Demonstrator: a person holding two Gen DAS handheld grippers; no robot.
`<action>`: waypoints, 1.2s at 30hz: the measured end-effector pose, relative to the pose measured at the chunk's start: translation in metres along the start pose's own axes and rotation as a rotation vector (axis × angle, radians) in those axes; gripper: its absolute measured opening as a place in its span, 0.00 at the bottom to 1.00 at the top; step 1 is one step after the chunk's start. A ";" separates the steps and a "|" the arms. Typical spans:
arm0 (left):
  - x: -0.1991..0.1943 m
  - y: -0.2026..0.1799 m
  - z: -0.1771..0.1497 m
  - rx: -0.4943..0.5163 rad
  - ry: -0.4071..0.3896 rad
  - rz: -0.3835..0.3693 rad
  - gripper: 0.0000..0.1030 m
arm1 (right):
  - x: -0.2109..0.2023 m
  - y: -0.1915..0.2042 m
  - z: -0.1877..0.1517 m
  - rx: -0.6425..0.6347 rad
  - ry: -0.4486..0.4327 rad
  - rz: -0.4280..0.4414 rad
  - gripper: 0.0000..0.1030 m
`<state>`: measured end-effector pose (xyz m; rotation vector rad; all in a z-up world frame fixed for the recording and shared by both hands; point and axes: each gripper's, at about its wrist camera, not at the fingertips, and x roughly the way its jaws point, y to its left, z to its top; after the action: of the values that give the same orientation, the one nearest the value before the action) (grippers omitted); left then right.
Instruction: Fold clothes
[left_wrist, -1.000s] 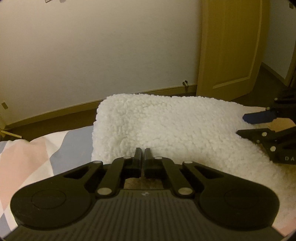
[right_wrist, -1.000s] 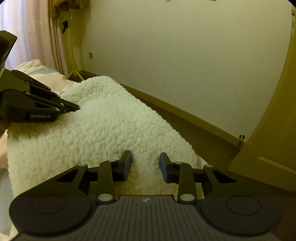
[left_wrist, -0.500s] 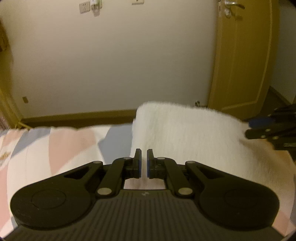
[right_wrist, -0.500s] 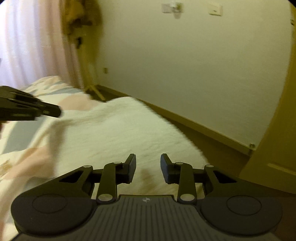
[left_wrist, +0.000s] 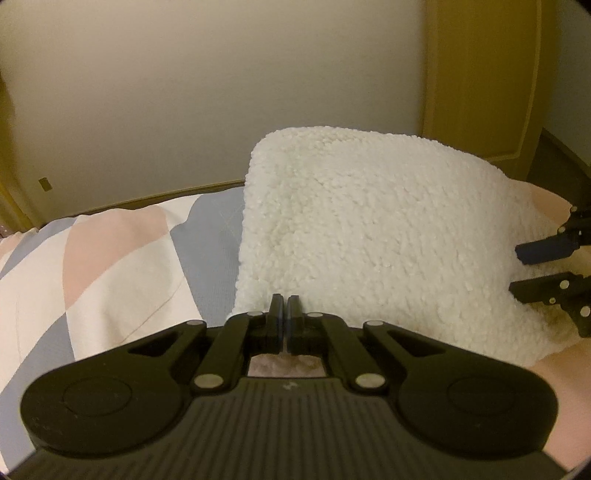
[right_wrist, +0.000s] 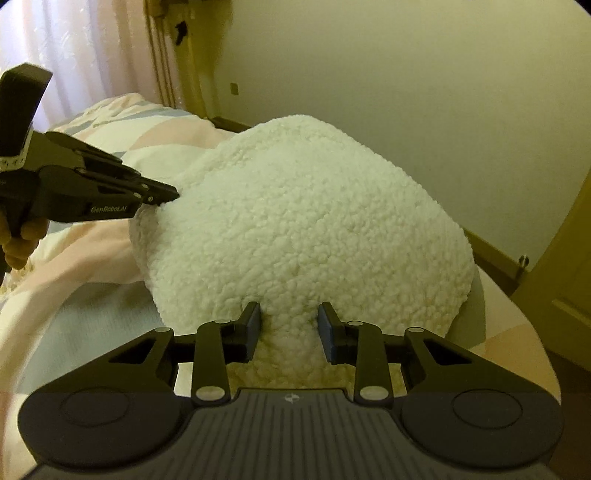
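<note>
A thick white fleece garment (left_wrist: 369, 236) lies folded in a bulky pad on the bed; it also shows in the right wrist view (right_wrist: 306, 229). My left gripper (left_wrist: 283, 314) is shut at the garment's near left edge, and I cannot tell if fleece is pinched between its fingers. It shows from the side in the right wrist view (right_wrist: 166, 194), with its tip touching the fleece. My right gripper (right_wrist: 289, 319) is open, with a bunched fold of fleece between its fingers. It shows at the right edge of the left wrist view (left_wrist: 532, 269).
The bed has a quilt (left_wrist: 110, 266) with pink, blue and white patches. A cream wall with a wooden skirting board (right_wrist: 491, 251) runs behind the bed. A yellow-brown door (left_wrist: 487, 74) stands at the right. Curtains (right_wrist: 74, 55) hang at the far left.
Both grippers dropped back down onto the fleece after lifting. The left gripper's jaws closed from a small gap. The right gripper now straddles a fold of fleece.
</note>
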<state>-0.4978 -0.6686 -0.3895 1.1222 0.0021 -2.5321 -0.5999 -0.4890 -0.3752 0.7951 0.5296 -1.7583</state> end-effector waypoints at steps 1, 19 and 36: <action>0.001 -0.001 0.001 0.010 0.002 0.004 0.00 | -0.001 0.000 -0.002 0.007 0.001 0.001 0.30; -0.005 -0.007 0.006 0.020 0.016 0.046 0.00 | 0.000 -0.004 0.000 0.043 -0.001 0.021 0.30; -0.034 -0.031 -0.007 -0.006 -0.020 0.004 0.03 | -0.037 -0.023 -0.031 0.100 -0.013 0.030 0.31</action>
<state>-0.4824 -0.6277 -0.3747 1.0938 0.0018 -2.5385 -0.6066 -0.4363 -0.3702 0.8569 0.4218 -1.7721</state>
